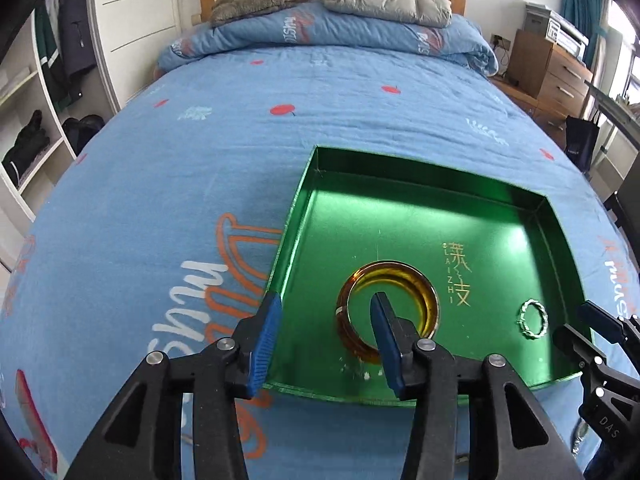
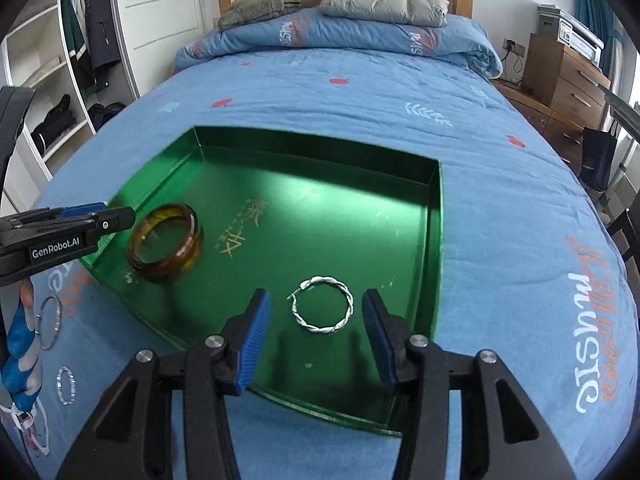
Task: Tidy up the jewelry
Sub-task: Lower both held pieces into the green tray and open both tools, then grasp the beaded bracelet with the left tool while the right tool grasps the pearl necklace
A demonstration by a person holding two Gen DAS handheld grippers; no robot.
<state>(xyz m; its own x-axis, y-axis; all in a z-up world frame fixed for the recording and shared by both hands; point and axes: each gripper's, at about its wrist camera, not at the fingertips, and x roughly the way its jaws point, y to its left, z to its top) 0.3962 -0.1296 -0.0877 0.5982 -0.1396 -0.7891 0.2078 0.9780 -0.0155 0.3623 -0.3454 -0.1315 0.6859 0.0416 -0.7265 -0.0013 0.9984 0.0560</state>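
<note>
- Currently both pieces lie loose in the tray: the bangle near its left wall, the twisted ring toward its near right corner.
- Left gripper is open and holds nothing; one finger hangs over the bangle's hole, the other outside the tray's left wall.
- Right gripper is open too, with the ring between its fingers but untouched.
- Judged step: release and back off. Lift each gripper clear above the tray wall first, so no finger drags a piece.
- Only the right view shows two more rings on the bedspread left of the tray, probably next, plus a gloved hand.
- Only the left view looks straight down through the bangle and shows that finger free of its rim.
</note>
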